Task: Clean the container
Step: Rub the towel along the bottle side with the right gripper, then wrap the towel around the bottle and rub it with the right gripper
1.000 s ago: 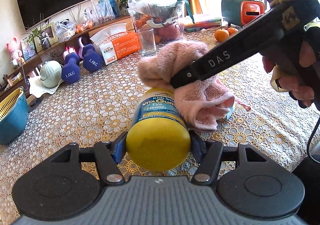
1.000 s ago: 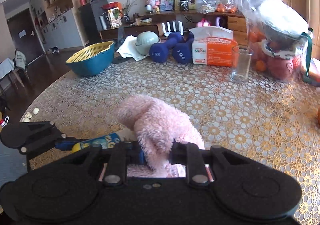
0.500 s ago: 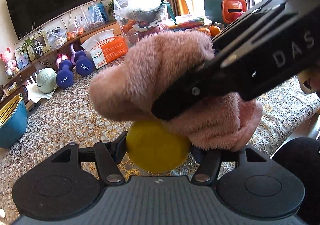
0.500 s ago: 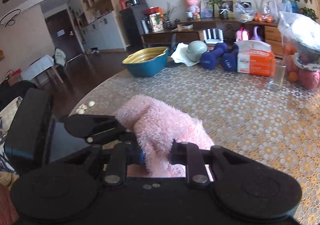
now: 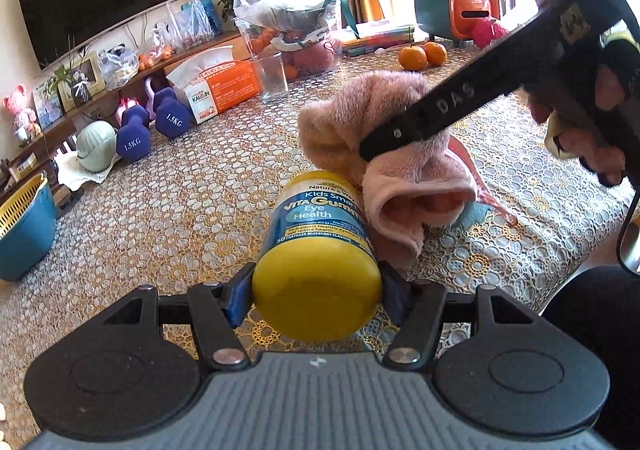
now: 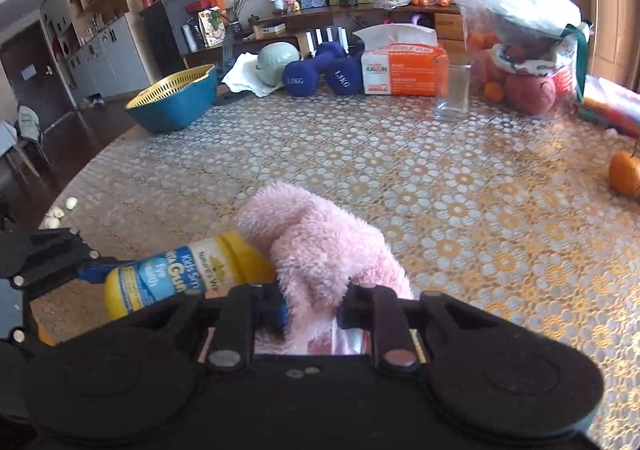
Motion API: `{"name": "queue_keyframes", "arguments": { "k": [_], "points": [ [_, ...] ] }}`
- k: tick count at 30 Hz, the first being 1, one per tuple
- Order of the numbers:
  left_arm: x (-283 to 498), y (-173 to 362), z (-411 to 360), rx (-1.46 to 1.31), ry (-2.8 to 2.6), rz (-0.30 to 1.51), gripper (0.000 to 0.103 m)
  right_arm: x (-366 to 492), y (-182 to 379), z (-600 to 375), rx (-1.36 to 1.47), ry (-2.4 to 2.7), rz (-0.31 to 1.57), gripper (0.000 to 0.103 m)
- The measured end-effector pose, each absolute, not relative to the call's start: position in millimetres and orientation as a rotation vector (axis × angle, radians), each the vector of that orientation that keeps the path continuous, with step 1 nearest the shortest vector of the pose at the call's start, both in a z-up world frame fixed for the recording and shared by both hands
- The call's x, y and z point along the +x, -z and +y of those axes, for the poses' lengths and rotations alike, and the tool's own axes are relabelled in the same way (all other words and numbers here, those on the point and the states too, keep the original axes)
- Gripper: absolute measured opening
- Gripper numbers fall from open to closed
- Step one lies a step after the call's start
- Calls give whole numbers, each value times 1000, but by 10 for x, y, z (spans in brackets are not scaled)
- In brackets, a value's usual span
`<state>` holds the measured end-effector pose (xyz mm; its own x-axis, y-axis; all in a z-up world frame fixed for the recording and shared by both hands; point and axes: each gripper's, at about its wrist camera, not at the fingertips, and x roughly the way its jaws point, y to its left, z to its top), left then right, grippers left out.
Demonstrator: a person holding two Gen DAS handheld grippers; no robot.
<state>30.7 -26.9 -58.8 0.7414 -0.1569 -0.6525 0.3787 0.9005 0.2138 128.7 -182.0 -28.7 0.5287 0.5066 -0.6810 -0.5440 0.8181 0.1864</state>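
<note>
A yellow vitamin bottle (image 5: 318, 250) with a blue label lies on its side, its base toward the left wrist camera. My left gripper (image 5: 316, 296) is shut on that base end. A fluffy pink cloth (image 5: 384, 153) rests against the bottle's far right side, and my right gripper (image 6: 314, 308) is shut on this cloth (image 6: 320, 246). In the right wrist view the bottle (image 6: 176, 278) points left, with its far end under the cloth. The right gripper's black arm (image 5: 460, 105) crosses the left view from the upper right, held by a hand (image 5: 580, 137).
On the lace-covered table (image 6: 400, 177) stand a clear glass (image 6: 454, 89), an orange tissue box (image 6: 404, 67), two blue dumbbells (image 6: 320, 71), a blue basin (image 6: 172, 101) and a bagged fruit bowl (image 6: 528, 49). Oranges (image 5: 422, 55) lie at the far right.
The cloth was lifted over the bottle close to the left camera half a second ago. Now it has come back down against the bottle's far right side, much as one second ago.
</note>
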Motion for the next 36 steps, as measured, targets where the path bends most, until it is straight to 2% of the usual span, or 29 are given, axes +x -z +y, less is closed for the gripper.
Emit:
{"name": "queue_keyframes", "arguments": {
  "k": [9, 15, 23, 29, 36],
  "points": [
    [238, 621, -431, 439, 322, 633, 62, 1018, -227, -1738, 3, -896, 727, 19],
    [233, 665, -416, 440, 323, 649, 62, 870, -101, -1369, -139, -959, 752, 20],
    [236, 664, -390, 422, 326, 648, 63, 1134, 51, -1517, -120, -822, 757, 20],
    [294, 635, -274, 296, 363, 710, 63, 1151, 175, -1715, -70, -765, 780, 21],
    [181, 585, -263, 301, 356, 693, 71, 1129, 210, -1780, -47, -738, 776, 21]
  ]
}}
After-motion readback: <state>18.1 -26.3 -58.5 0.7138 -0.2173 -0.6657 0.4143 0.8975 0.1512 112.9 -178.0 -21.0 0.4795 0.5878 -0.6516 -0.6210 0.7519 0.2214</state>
